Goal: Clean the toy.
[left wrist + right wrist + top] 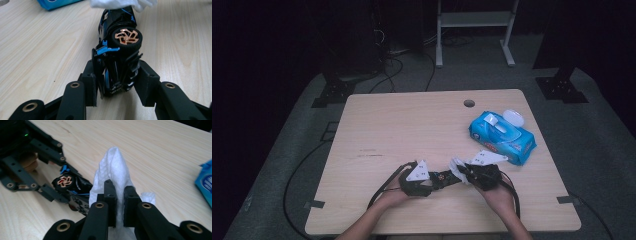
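A black toy car (pixel 117 62) with blue trim and copper wheels lies on its side, clamped between the jaws of my left gripper (pixel 116 85). In the high view the left gripper (pixel 439 179) holds the toy car (pixel 443 177) near the table's front middle. My right gripper (pixel 120 202) is shut on a white wet wipe (pixel 113 170), which stands up between its pads. The wipe (pixel 458 170) rests against the car's far end, seen as white cloth (pixel 122 3) over the car's nose. The right gripper (pixel 466 171) faces the left one closely.
A blue pack of wet wipes (pixel 501 136) with its white lid flipped up lies at the right of the wooden table (pixel 412 125). A round cable hole (pixel 469 103) sits near the far edge. Black cables trail from both grippers toward the front edge.
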A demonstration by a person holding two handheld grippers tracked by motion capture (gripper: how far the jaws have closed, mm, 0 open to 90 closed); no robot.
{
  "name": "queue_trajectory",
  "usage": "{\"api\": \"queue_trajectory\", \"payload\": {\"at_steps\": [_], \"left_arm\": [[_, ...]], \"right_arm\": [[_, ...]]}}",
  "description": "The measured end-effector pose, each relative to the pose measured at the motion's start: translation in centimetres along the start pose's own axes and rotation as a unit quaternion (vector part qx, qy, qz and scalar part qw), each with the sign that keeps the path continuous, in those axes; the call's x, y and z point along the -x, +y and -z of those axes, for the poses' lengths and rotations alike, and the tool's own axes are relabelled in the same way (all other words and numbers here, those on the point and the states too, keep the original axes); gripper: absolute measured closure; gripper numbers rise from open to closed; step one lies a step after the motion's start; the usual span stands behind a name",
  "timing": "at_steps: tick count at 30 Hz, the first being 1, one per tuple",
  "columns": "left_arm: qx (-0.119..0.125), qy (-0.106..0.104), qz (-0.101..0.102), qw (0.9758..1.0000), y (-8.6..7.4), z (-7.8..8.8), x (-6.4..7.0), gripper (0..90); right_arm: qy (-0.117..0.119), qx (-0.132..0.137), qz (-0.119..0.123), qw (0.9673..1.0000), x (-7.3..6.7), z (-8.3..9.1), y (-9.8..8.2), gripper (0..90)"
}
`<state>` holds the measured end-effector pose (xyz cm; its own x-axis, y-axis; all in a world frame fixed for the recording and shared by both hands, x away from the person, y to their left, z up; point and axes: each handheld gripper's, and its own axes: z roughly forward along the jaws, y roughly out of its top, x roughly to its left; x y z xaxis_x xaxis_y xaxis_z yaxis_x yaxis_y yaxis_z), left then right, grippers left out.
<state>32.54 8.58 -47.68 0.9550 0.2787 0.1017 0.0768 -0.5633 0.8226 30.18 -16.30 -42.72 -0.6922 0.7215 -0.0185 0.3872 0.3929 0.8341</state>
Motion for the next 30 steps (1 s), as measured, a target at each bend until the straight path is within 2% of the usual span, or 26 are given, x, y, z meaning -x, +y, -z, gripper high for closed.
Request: {"api": "queue_trajectory", "payload": {"at_steps": [2, 3, 6, 7, 9, 11, 14, 16, 17, 18, 19, 20, 21, 22, 23, 24, 26, 27, 30], "left_arm": [[-0.002, -0.001, -0.001, 1.0, 0.0, 0.0, 0.0, 57.8], [0.0, -0.002, 0.0, 1.0, 0.0, 0.0, 0.0, 57.8], [-0.002, -0.002, -0.001, 1.0, 0.0, 0.0, -0.1, 57.8], [-0.003, -0.002, 0.0, 1.0, 0.0, 0.1, -0.1, 57.8], [-0.002, -0.001, 0.002, 1.0, 0.0, 0.1, -0.1, 57.9], [-0.002, -0.001, -0.001, 1.0, 0.0, 0.1, -0.1, 57.9], [-0.002, -0.002, -0.001, 1.0, 0.0, 0.1, -0.1, 57.9], [-0.001, -0.001, 0.0, 1.0, -0.1, 0.1, -0.1, 57.9], [-0.002, 0.0, -0.001, 1.0, -0.1, 0.1, -0.1, 57.8], [-0.002, 0.001, -0.002, 1.0, 0.0, 0.1, -0.1, 57.8], [-0.003, 0.001, -0.002, 1.0, 0.0, 0.1, -0.1, 57.9], [-0.002, 0.0, -0.001, 1.0, 0.0, 0.1, -0.1, 57.9], [-0.004, -0.001, -0.002, 1.0, 0.0, 0.1, -0.2, 57.8], [-0.003, -0.001, -0.001, 1.0, 0.0, 0.1, -0.2, 57.9], [-0.003, -0.001, 0.0, 1.0, 0.0, 0.1, -0.2, 57.9], [-0.003, -0.001, 0.001, 1.0, 0.0, 0.1, -0.2, 57.9], [-0.002, 0.002, 0.002, 1.0, -0.1, 0.1, -0.2, 57.9], [-0.003, 0.002, 0.002, 1.0, -0.1, 0.2, -0.2, 57.9], [-0.004, 0.002, -0.002, 1.0, 0.0, 0.2, -0.1, 57.9]], "right_arm": [[-0.008, -0.001, -0.001, 1.0, -0.2, 0.0, 0.0, 83.8], [-0.004, 0.0, 0.003, 1.0, -0.5, -0.1, 0.1, 83.8], [0.028, 0.006, 0.014, 0.9995, -1.7, -0.6, 0.2, 83.7], [0.031, 0.006, 0.012, 0.9994, -1.9, -0.7, 0.3, 83.7], [0.031, 0.002, 0.004, 0.9995, -1.4, -0.6, 0.3, 83.7], [0.005, -0.003, -0.003, 1.0, -0.5, -0.1, 0.0, 83.7], [-0.016, 0.013, -0.03, 0.9993, 0.9, 1.2, -0.3, 83.8], [-0.021, 0.01, -0.048, 0.9986, 1.7, 1.7, -0.7, 83.8], [-0.031, 0.002, -0.049, 0.9983, 2.0, 1.8, -0.9, 83.8], [-0.032, 0.001, -0.052, 0.9981, 2.3, 1.8, -1.2, 83.8], [-0.023, 0.007, -0.069, 0.9973, 2.7, 1.8, -1.4, 83.8], [-0.024, 0.008, -0.07, 0.9972, 2.6, 1.8, -1.4, 83.8], [-0.031, 0.006, -0.057, 0.9978, 2.2, 1.7, -1.2, 83.8], [-0.022, 0.008, -0.049, 0.9985, 1.8, 1.6, -1.0, 83.8], [0.001, 0.016, -0.038, 0.9992, 1.3, 1.5, -0.9, 83.8], [0.009, 0.014, -0.03, 0.9994, 0.7, 1.2, -0.7, 83.7], [-0.007, 0.005, -0.001, 1.0, 0.0, 0.6, -0.6, 83.7], [-0.004, 0.004, -0.006, 1.0, 0.3, 0.7, -0.6, 83.7], [-0.038, 0.002, -0.028, 0.9989, 1.7, 1.4, -0.9, 83.7]]}}
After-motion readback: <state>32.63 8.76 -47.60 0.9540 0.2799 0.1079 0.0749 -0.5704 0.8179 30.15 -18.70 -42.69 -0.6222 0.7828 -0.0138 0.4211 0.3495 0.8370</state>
